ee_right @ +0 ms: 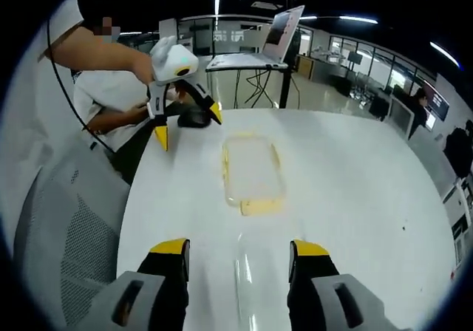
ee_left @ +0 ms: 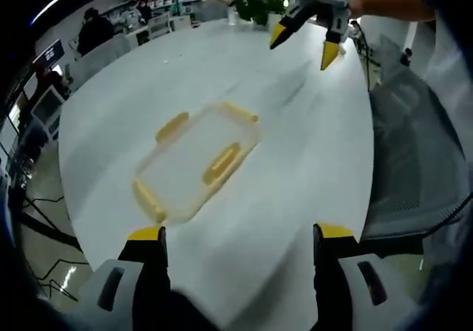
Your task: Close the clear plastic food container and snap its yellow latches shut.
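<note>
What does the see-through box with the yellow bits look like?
The clear plastic container is a flat rectangular box with rounded corners, lying on the white table. It looks like thin see-through plastic. Its yellow latches sit along its sides, and in the left gripper view they look splayed outward, not snapped down. Both grippers are apart from it, and nothing else touches it. Whether anything is inside cannot be told.

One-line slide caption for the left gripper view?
Clear container with yellow latches lies on the white table, between the open left claw and the open right claw held above the table.
</note>
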Action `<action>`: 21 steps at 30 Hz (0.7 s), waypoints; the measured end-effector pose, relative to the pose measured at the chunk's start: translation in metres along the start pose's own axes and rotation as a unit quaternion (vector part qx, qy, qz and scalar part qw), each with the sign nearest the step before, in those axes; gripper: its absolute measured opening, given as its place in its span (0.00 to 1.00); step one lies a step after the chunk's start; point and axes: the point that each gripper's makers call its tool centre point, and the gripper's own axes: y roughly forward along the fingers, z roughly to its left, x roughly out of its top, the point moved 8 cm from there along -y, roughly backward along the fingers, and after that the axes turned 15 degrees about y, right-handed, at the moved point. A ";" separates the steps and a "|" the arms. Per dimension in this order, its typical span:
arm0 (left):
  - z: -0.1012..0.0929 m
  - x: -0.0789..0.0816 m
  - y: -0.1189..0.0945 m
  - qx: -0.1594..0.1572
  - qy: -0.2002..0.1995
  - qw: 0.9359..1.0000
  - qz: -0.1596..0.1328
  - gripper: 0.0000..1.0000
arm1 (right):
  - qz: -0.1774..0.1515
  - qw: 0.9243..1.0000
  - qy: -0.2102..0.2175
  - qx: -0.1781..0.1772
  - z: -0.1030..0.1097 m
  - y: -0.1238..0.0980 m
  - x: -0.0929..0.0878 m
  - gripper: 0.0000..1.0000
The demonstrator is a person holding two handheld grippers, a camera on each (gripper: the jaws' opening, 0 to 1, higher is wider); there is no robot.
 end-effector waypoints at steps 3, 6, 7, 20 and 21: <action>0.003 -0.001 0.000 -0.007 0.014 1.000 0.011 0.79 | 0.003 1.000 -0.005 0.004 0.000 0.003 0.003 0.52; 0.007 -0.002 0.001 -0.009 0.018 1.000 0.016 0.79 | 0.007 1.000 -0.010 0.008 0.000 0.007 0.005 0.52; 0.008 -0.002 0.001 -0.012 0.021 1.000 0.017 0.79 | 0.009 1.000 -0.011 0.008 0.000 0.008 0.005 0.52; 0.024 -0.006 0.008 -0.031 0.056 0.997 0.046 0.76 | 0.012 1.000 -0.007 0.019 -0.005 0.022 0.016 0.51; 0.025 -0.006 0.008 -0.031 0.056 0.997 0.047 0.76 | 0.010 1.000 -0.004 0.021 -0.005 0.023 0.017 0.52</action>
